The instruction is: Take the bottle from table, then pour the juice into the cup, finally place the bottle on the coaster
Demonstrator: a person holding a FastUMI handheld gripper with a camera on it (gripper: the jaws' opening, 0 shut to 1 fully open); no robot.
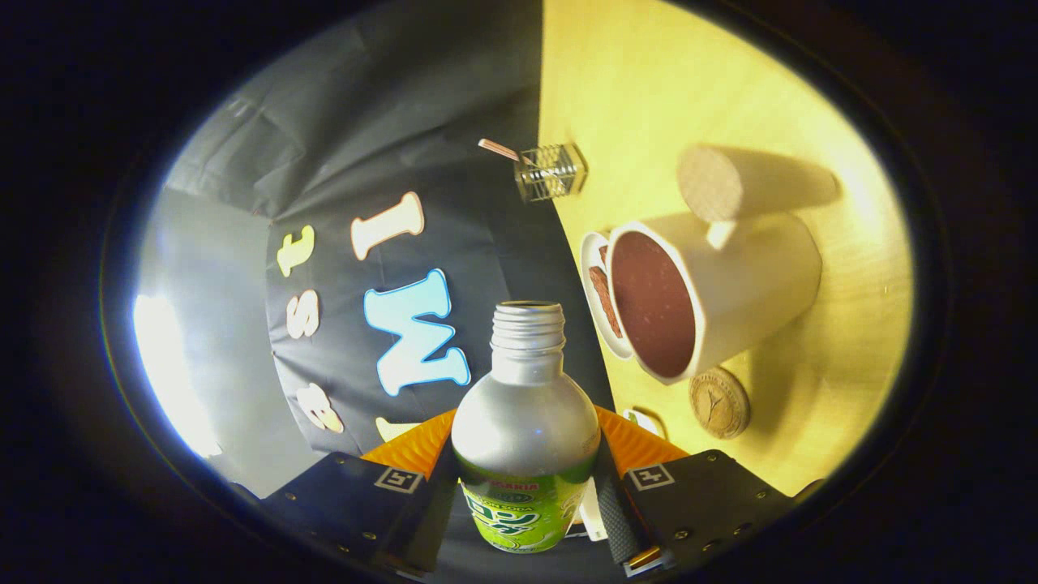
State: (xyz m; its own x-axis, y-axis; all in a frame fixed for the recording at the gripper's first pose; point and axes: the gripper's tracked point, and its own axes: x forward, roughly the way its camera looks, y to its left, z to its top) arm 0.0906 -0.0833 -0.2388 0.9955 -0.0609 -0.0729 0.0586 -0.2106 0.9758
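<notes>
We hold the bottle (525,422) clamped in our gripper (525,495), its open neck pointing beside the cup (714,292), tilted for pouring.

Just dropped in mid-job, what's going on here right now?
The gripper is shut on the open bottle, held between its two fingers and tipped sideways relative to the table. The bottle's uncapped mouth points toward the white cup, which already holds brown liquid. No stream is visible. The round coaster lies bare beside the cup, so placing the bottle is not yet done.
</notes>
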